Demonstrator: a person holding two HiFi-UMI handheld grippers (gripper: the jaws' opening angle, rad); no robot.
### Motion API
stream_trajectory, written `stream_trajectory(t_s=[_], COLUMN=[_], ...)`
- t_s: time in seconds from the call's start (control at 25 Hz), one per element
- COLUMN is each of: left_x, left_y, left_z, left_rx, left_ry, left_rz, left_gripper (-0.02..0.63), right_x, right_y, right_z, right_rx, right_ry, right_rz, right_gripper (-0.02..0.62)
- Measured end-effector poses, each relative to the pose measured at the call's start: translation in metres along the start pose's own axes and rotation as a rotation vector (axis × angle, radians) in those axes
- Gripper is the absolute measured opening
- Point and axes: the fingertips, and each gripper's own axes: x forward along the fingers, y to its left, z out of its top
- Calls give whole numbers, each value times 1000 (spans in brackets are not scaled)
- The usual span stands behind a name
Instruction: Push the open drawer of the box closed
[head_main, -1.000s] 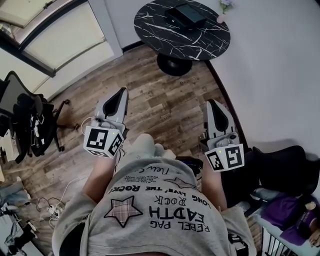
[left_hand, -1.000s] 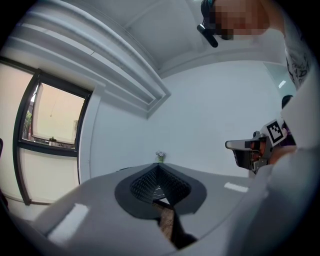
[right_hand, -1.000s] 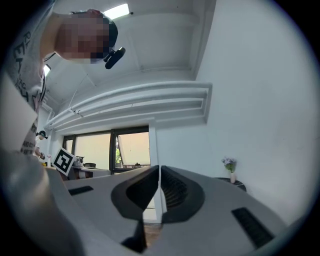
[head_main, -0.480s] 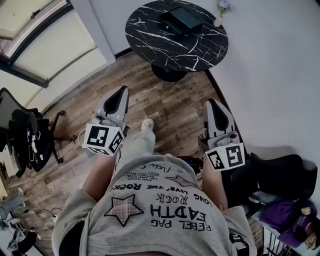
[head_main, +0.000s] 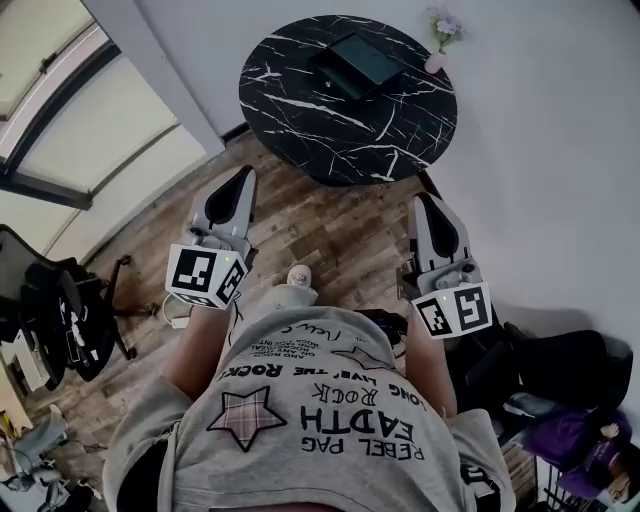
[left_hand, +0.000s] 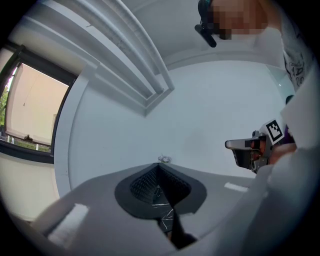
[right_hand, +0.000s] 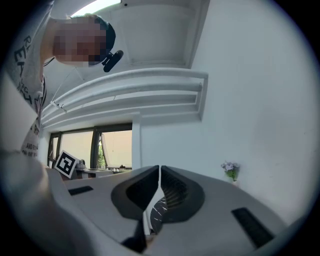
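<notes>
- Left gripper (head_main: 243, 180): jaws were pressed together, nothing between them.
- Right gripper (head_main: 424, 203): jaws were pressed together, empty.
- Round table (head_main: 300, 95) stood ahead of both jaw tips, apart.

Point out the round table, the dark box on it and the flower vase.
round table (head_main: 300, 120), head view, bare marbled top left of the box.
dark box (head_main: 357, 62), head view, middle of its top.
flower vase (head_main: 436, 62), head view, the vase body under the blossoms.
</notes>
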Motion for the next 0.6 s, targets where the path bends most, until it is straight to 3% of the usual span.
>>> stream_trajectory(t_s=[0.28,0.6], left_x=[48,68], left_y=[38,51], left_z=[-1,-15], left_rx=[-3,-27], left_ry=[6,40], left_rz=[-25,-30], left_gripper=[8,8], right_x=[59,77], right_y=[-18,-35], right_z=[-9,-26], right_rx=[7,40], right_ry=[5,33], right_rz=[-1,-34], right_gripper=[17,17])
